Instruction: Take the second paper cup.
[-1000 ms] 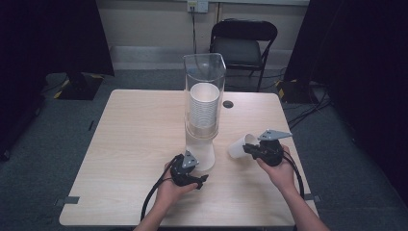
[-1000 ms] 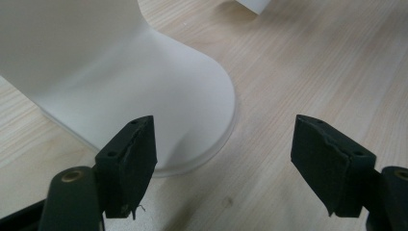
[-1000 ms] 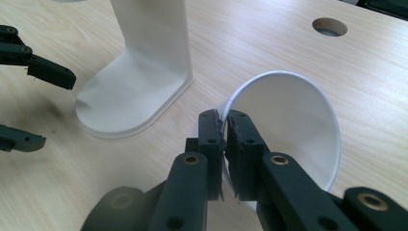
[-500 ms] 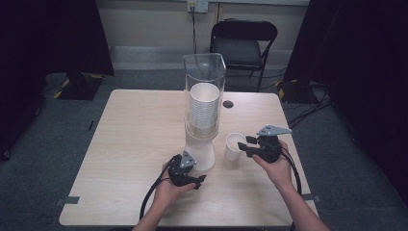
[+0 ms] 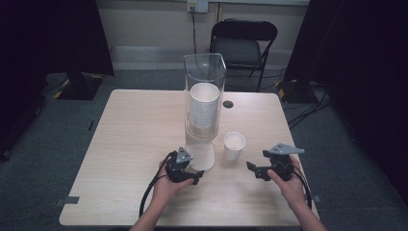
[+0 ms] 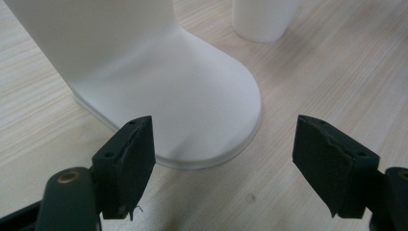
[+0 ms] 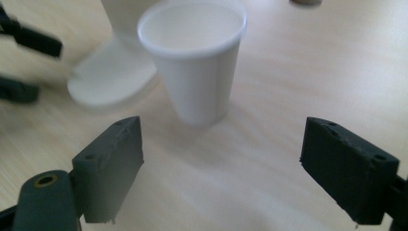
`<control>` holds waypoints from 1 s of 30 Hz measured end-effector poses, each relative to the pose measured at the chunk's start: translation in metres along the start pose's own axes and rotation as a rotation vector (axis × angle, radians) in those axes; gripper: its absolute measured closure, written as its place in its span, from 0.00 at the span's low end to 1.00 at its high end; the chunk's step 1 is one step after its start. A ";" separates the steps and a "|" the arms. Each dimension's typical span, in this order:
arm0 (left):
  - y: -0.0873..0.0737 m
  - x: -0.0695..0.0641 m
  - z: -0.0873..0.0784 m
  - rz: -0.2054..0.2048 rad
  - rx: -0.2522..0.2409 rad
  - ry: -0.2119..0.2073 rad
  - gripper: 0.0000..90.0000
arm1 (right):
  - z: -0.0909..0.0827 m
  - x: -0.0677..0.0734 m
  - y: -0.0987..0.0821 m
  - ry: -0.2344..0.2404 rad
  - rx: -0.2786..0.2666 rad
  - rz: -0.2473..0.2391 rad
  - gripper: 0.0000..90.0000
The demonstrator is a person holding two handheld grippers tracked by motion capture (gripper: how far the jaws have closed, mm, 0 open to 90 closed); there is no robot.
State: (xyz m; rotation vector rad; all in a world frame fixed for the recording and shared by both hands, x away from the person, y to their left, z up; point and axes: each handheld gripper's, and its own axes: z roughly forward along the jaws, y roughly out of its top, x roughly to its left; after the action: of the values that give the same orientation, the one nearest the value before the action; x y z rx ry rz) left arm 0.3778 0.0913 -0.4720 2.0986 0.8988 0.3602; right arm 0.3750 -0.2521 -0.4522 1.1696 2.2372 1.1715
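Standing upright on the table (image 5: 125, 144), just ahead of the right gripper (image 5: 251, 168) and clear of its tips: a white paper cup (image 5: 234, 145), mouth up, empty inside. Showing in the right gripper view as the cup (image 7: 195, 62) sitting beyond and between the two black pads (image 7: 115, 166), apart from both, with bare tabletop (image 7: 269, 159) lying in the gap. Jaws having just been opening, now spreading wide, gripping nothing. Sitting to the left of that cup, close beside it: the white foot of the cup dispenser (image 5: 201, 153), carrying a clear tube (image 5: 204, 82) with a stack of white cups (image 5: 203, 108) inside. Resting low on the table right in front of that foot: the left gripper (image 5: 196, 179), held by the left hand (image 5: 166, 187), cable trailing back toward the table's near edge. Appearing in the left gripper view as the rounded foot (image 6: 192, 101) lying ahead of the jaws and partly between them, pads (image 6: 132, 154) standing apart and not pressing on it, holding nothing. Peeking in at the top of that view, farther off past the foot: the lower part of the paper cup (image 6: 264, 19). Lying well beyond both grippers, behind the dispenser: a small dark round disc (image 5: 228, 104) on the tabletop. Standing past the table's far edge: a black folding chair (image 5: 243, 45).
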 end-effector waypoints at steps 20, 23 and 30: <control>0.058 0.018 -0.015 -0.066 -0.203 0.046 0.21 | 0.033 0.016 -0.036 -0.008 0.115 -0.078 0.14; 0.063 0.020 -0.010 -0.061 -0.229 0.065 0.22 | 0.033 0.016 -0.036 -0.008 0.115 -0.078 0.14; 0.070 0.014 -0.005 -0.004 -0.278 0.073 0.37 | 0.033 0.016 -0.036 -0.008 0.115 -0.078 0.14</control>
State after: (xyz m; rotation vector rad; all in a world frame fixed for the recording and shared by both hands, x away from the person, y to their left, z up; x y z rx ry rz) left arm 0.4186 0.0745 -0.4159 1.8383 0.8430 0.5316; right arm 0.3680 -0.2340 -0.5002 1.1162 2.3492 1.0179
